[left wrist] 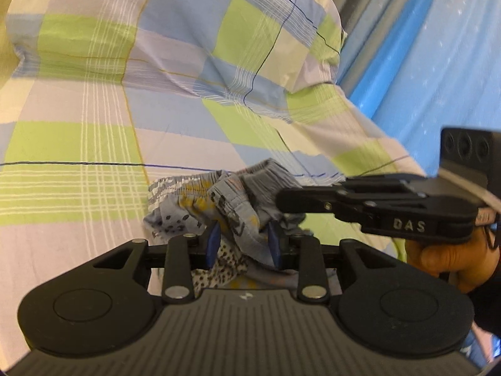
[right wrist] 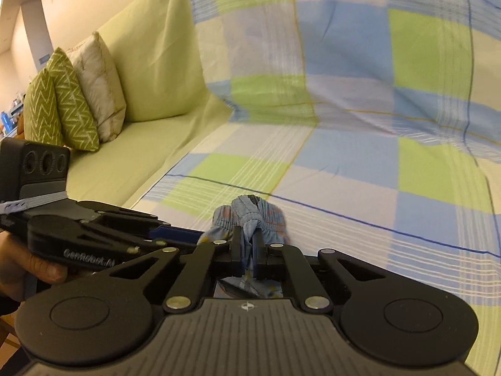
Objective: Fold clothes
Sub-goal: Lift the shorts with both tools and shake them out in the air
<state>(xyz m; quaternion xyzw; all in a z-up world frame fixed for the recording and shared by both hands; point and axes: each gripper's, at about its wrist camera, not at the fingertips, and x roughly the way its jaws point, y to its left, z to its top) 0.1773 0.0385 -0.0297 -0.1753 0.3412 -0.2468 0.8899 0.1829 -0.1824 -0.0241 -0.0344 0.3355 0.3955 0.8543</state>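
Note:
A small crumpled garment (left wrist: 231,194), grey-blue with dark and yellow prints, lies bunched on the checked sheet (left wrist: 94,144). My left gripper (left wrist: 243,244) stands open, its blue pads (left wrist: 213,244) well apart, with folds of the garment filling the gap. My right gripper (left wrist: 281,202) comes in from the right, its tip on the garment's gathered waistband. In the right wrist view the right gripper (right wrist: 247,250) is shut on a twisted bunch of the garment (right wrist: 250,216). The left gripper (right wrist: 200,238) reaches the cloth from the left.
The blue, green and lilac checked sheet (right wrist: 344,156) covers a pale green sofa (right wrist: 150,62) seat and back. Three cushions (right wrist: 75,100) stand at the sofa's far left. A blue surface (left wrist: 422,62) lies beyond the sheet's right edge. A person's hand (left wrist: 451,257) holds each gripper.

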